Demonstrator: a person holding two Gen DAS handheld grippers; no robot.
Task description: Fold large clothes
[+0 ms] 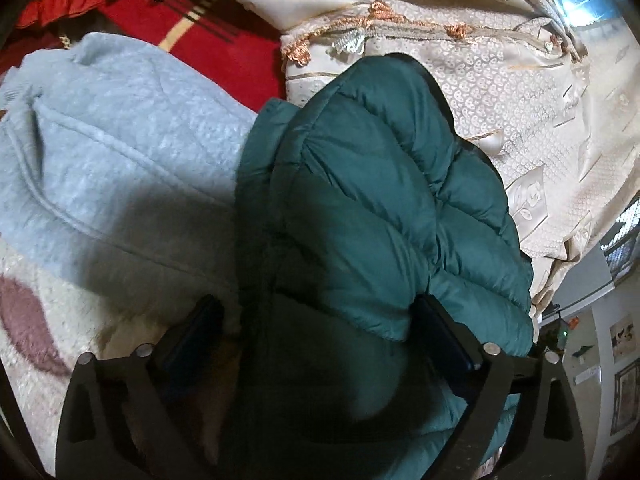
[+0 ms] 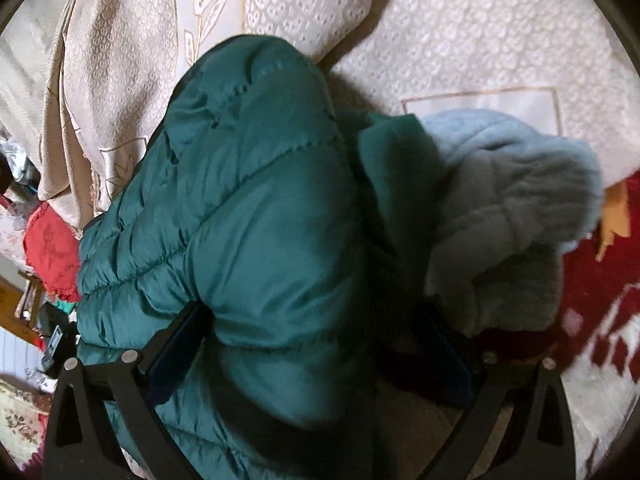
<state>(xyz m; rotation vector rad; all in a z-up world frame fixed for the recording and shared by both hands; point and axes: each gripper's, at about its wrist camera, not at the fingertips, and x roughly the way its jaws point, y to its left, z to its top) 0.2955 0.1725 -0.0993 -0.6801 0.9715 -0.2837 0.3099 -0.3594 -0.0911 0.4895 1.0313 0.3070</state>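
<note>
A teal quilted puffer jacket (image 1: 380, 208) lies bunched up in the middle of the left wrist view. Its bulk sits between the wide-apart fingers of my left gripper (image 1: 320, 336), which is open, and it bulges over the right finger (image 1: 444, 332). The right wrist view shows the same jacket (image 2: 240, 200) filling the gap of my right gripper (image 2: 310, 340), also open, and pressing against the left finger (image 2: 176, 340). A light blue fleece garment (image 1: 120, 152) lies crumpled beside the jacket and touches it (image 2: 508, 208).
A cream patterned bedspread (image 1: 500, 100) with fringed trim lies behind the clothes (image 2: 460, 40). A red blanket (image 1: 224, 52) shows at the back, and red-and-white cloth (image 2: 600, 280) at the right. At the left edge are a red cloth (image 2: 48, 248) and floor clutter.
</note>
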